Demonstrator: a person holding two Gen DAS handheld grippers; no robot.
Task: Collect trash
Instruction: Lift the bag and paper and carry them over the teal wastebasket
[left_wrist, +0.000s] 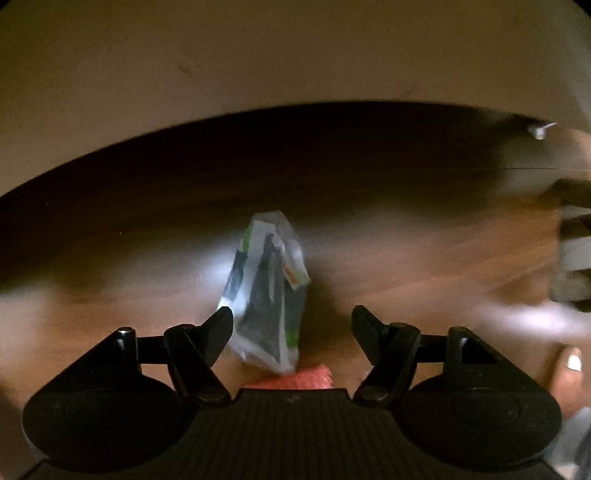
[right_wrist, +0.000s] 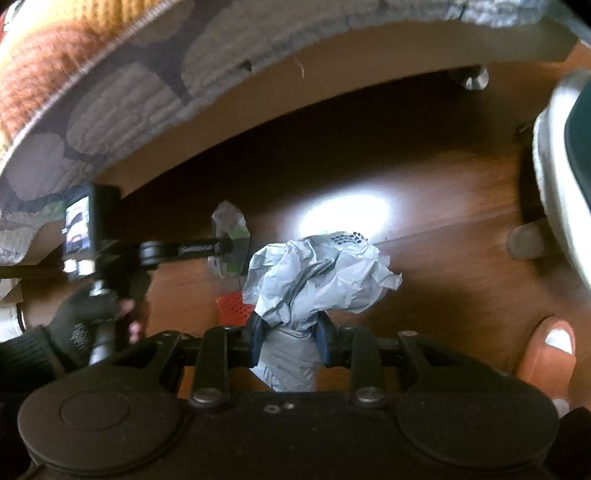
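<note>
A clear plastic wrapper with green, black and white print (left_wrist: 267, 291) lies on the brown wood floor (left_wrist: 424, 266). My left gripper (left_wrist: 291, 319) is open just above it, its left fingertip (left_wrist: 221, 325) close beside the wrapper's edge. A piece of red mesh (left_wrist: 295, 378) lies just under the gripper body. My right gripper (right_wrist: 290, 341) is shut on a crumpled grey plastic bag (right_wrist: 317, 277) and holds it above the floor. In the right wrist view the left gripper (right_wrist: 221, 245) reaches over the wrapper (right_wrist: 229, 221), with the red mesh (right_wrist: 234, 306) near it.
A bed with a patterned quilt (right_wrist: 129, 92) overhangs the floor, dark beneath (left_wrist: 295, 166). A bed leg (right_wrist: 472, 79) stands far right. A grey-rimmed round object (right_wrist: 554, 166) is at the right. My slippered foot (right_wrist: 550, 350) is at lower right.
</note>
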